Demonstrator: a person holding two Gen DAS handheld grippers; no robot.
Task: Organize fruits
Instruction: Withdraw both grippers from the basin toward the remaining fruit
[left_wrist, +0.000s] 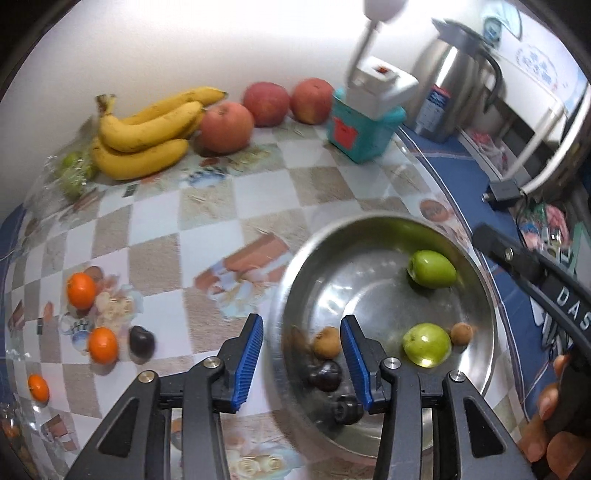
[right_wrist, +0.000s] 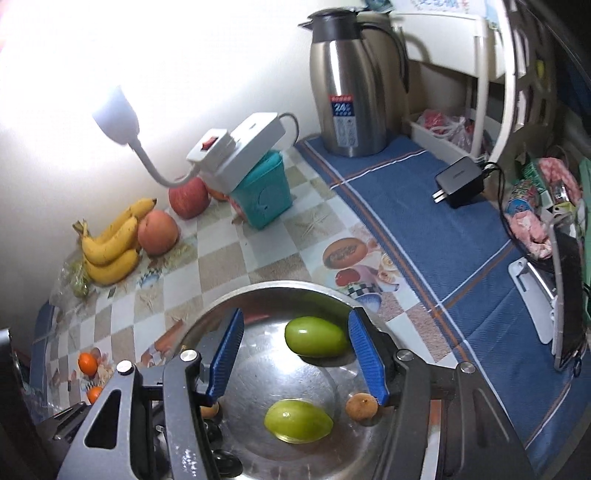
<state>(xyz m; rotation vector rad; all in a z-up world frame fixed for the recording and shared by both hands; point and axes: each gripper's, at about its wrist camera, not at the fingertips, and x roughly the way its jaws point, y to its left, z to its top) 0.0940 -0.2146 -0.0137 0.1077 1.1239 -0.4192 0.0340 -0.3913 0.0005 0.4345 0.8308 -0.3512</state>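
Note:
A steel bowl (left_wrist: 369, 221) (right_wrist: 277, 286) holds two green fruits (left_wrist: 431, 268) (right_wrist: 316, 336), two small brown fruits (left_wrist: 327, 342) (right_wrist: 361, 406) and dark plums (left_wrist: 325, 374). My left gripper (left_wrist: 301, 325) hangs open over the bowl's left rim, nothing between its blue pads. My right gripper (right_wrist: 295, 317) is open above the bowl, over the farther green fruit without touching it. On the tablecloth to the left lie three oranges (left_wrist: 81, 290) (right_wrist: 88, 363) and one dark plum (left_wrist: 141, 343). Bananas (left_wrist: 144, 133) (right_wrist: 110, 247) and three apples (left_wrist: 226, 127) (right_wrist: 158, 232) sit by the wall.
A teal box (left_wrist: 364, 136) (right_wrist: 264, 195) carries a white power strip with a lamp. A steel thermos (right_wrist: 349, 92) and a black charger (right_wrist: 460, 181) stand on the blue cloth at the right. A bag of green grapes (left_wrist: 74, 173) lies left of the bananas.

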